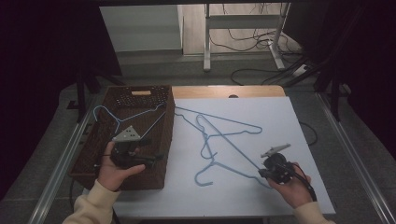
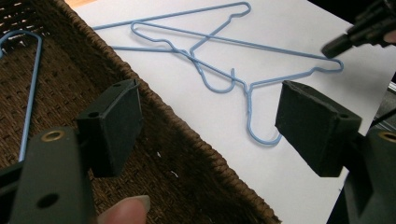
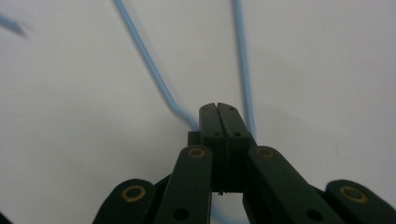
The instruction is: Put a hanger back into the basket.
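from my screen, the white flat tabletop sheet [image 1: 299, 140] covers most of the work area, and i see its plain surface close up in the left gripper view [image 2: 299, 28] and the right gripper view [image 3: 327, 70]. a light wooden strip [image 1: 210, 91] runs along its far edge, with a small dark half-round mark [image 1: 233, 96] just at the border. grey metal rails [image 1: 355, 158] flank the table on both sides. beyond it lies grey carpeted floor [image 1: 154, 70], where a white metal desk frame [image 1: 207, 42] stands with loose black cables [image 1: 243, 39] tangled beside its legs. dark curtains [image 1: 42, 70] hang at the left.
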{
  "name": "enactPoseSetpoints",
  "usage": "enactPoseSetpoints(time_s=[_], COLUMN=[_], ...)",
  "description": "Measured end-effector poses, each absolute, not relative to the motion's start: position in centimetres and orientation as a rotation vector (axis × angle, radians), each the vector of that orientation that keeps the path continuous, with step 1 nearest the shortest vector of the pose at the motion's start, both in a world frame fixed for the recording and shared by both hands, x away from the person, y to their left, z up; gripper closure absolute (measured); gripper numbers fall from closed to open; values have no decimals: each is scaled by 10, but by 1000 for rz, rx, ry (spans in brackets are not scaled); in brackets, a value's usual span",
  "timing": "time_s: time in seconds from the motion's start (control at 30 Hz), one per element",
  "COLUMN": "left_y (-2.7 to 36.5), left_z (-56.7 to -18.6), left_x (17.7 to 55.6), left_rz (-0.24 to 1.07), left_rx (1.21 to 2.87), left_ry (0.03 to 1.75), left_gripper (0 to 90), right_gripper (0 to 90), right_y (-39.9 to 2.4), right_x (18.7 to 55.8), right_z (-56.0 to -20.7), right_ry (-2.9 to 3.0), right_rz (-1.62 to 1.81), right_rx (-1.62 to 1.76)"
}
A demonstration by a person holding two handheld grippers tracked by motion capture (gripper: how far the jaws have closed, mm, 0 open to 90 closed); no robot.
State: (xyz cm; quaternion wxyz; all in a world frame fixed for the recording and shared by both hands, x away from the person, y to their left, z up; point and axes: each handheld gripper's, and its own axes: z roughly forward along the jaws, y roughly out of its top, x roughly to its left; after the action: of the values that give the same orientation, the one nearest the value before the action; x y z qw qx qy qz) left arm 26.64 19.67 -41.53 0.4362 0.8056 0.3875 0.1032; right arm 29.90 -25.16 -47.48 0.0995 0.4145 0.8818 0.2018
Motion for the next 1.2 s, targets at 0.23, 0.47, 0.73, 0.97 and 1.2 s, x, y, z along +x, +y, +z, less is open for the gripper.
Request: enactPoseSetpoints(time_s=[0.23, 0.47, 0.73, 0.97, 1.2], left_y=[198, 201, 203, 201, 200], left_z=[-415, -417, -418, -418, -418], left_x=[266, 266, 266, 265, 266], left_rz=[258, 257, 256, 256, 256], left_rx=[2004, 1997, 1996, 2002, 2005], left_ry=[964, 974, 979, 975, 973], left_gripper=[230, 230, 230, 230, 230], right_gripper=[900, 900, 900, 900, 900], right_y=[-203, -150, -137, -163, -196], right_x=[343, 406, 438, 446, 449], right_z=[-469, -487, -509, -507, -504], right_ry=[2617, 2600, 2538, 2400, 2348], right_rz=[668, 731, 714, 609, 611], right_rx=[1114, 1133, 1217, 1317, 1404])
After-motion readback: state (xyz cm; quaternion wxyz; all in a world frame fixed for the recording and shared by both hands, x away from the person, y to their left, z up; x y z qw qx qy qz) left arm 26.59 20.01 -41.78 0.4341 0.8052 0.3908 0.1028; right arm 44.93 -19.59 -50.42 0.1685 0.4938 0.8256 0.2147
